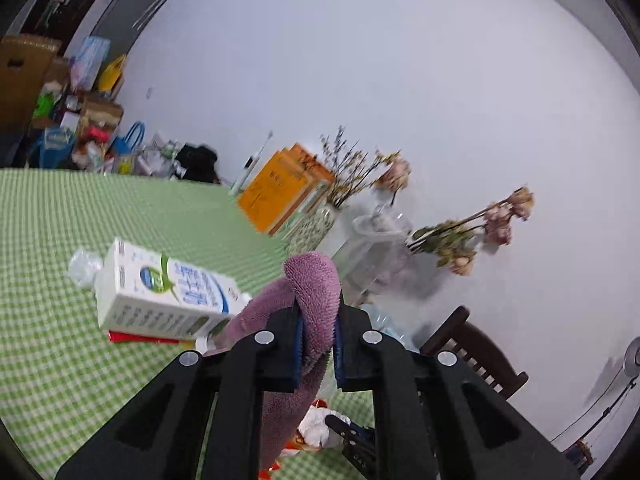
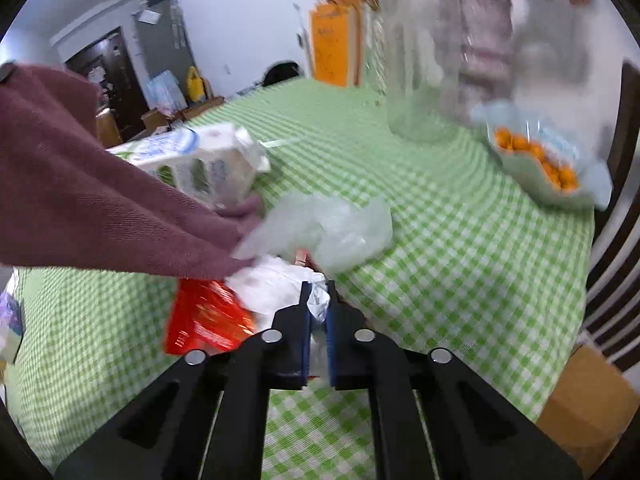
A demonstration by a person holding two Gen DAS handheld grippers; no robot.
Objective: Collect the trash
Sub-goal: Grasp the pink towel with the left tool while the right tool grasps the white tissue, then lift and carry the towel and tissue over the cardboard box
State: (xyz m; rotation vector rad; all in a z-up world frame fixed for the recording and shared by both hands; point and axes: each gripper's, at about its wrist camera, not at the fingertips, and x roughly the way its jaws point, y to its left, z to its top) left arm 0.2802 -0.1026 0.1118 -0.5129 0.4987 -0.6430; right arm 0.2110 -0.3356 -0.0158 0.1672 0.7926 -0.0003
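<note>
- Trash sits bunched in one spot on the green checked tablecloth (image 2: 460,240): a milk carton (image 2: 208,160), a clear plastic bag (image 2: 332,228), a red wrapper (image 2: 208,320) and crumpled white paper (image 2: 276,292), all touching or overlapping
- Right gripper (image 2: 318,300) has its jaws nearly closed, pinching an edge of the white paper; the red wrapper lies just to its left and the plastic bag just beyond its fingertips
- Left gripper (image 1: 318,320) is clamped tight on a mauve cloth (image 1: 312,292), which drapes down over the near end of the carton and hides part of the pile
- Carton lies on its side, long axis running away up and to the left from the left gripper, spout end toward the right gripper's side
- My judgement: the right gripper is nearer the loose pieces, so the coming move hinges on drawing the paper toward itself, away from the cloth
- Bowl of orange fruit (image 2: 536,160) stands well apart on the right, so it should not be in the way
</note>
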